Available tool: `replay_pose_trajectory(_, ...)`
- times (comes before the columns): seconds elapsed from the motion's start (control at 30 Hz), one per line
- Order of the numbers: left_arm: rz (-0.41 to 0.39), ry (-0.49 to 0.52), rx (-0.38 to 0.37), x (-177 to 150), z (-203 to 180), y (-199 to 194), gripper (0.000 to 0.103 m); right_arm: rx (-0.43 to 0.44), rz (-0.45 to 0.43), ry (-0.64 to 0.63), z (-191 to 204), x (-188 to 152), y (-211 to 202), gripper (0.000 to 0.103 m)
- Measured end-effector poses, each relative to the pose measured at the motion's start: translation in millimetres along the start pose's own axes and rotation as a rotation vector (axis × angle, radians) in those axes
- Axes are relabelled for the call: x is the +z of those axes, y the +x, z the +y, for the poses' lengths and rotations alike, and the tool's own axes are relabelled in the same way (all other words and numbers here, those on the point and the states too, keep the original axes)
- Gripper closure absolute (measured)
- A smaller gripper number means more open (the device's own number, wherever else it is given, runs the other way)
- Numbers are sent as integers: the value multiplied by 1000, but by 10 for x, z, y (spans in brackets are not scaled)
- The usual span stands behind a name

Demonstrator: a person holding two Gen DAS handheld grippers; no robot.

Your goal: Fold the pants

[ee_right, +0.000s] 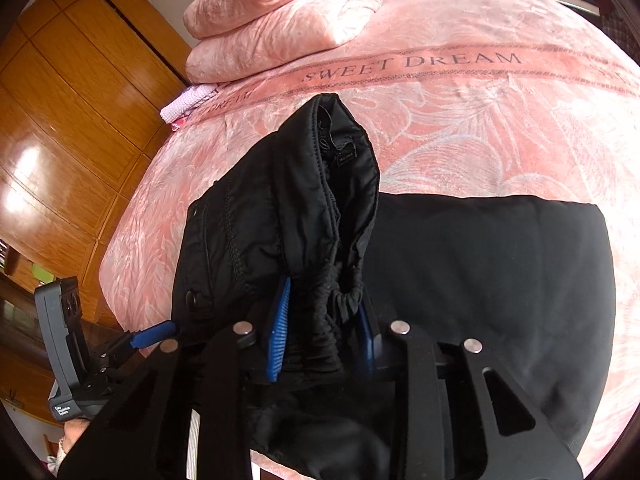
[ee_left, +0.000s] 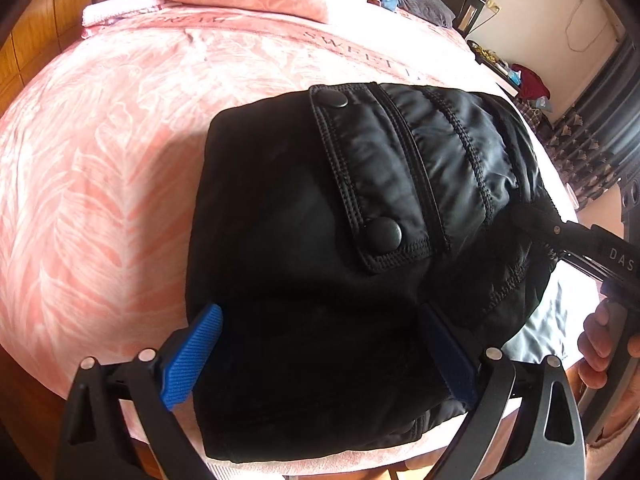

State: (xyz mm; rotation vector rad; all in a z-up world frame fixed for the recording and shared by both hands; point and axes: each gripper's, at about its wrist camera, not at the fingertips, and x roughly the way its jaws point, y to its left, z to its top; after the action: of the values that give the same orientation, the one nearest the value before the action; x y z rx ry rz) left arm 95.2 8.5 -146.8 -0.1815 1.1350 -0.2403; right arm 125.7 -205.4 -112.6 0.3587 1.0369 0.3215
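Black pants (ee_left: 300,220) lie folded into a thick bundle on the pink bed, a flap pocket (ee_left: 360,168) with two snap buttons on top. My left gripper (ee_left: 320,352) stands wide open, its blue pads (ee_left: 192,356) straddling the near edge of the bundle. In the right wrist view the pants (ee_right: 500,280) spread flat to the right, and their bunched elastic waistband (ee_right: 332,308) is pinched in my shut right gripper (ee_right: 324,300), lifting that part into a peak. The right gripper (ee_left: 560,236) also shows at the right of the left wrist view, the left gripper (ee_right: 154,334) at the lower left of the right wrist view.
The pink leaf-patterned bedspread (ee_left: 100,160) reads "SWEET DREAM". A folded pink quilt (ee_right: 280,20) and a small pale cloth (ee_right: 184,104) lie at the far side. A wooden wardrobe (ee_right: 60,120) stands left of the bed. A person's hand (ee_left: 604,344) holds the right gripper.
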Motion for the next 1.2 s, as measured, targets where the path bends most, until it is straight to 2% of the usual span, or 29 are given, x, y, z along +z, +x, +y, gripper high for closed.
replay_pose_trajectory(0.2, -15, -70, -13, 3, 136, -106, 5, 41, -39, -7, 71, 2, -206, 78)
replay_pose_trajectory(0.43, -29, -44, -35, 15, 81, -208, 5, 76, -94, -24, 151, -15, -578, 79)
replay_pose_trajectory(0.67, -63, -3, -67, 84, -82, -346, 5, 88, -153, 4, 9, -33, -973, 79)
replay_pose_trajectory(0.83, -65, 27, -77, 119, -229, -383, 5, 54, -184, 26, -192, -53, -1202, 79)
replay_pose_trajectory(1.2, -29, 101, -70, 129, -571, -262, 5, -44, -178, 112, -741, -309, -1333, 79)
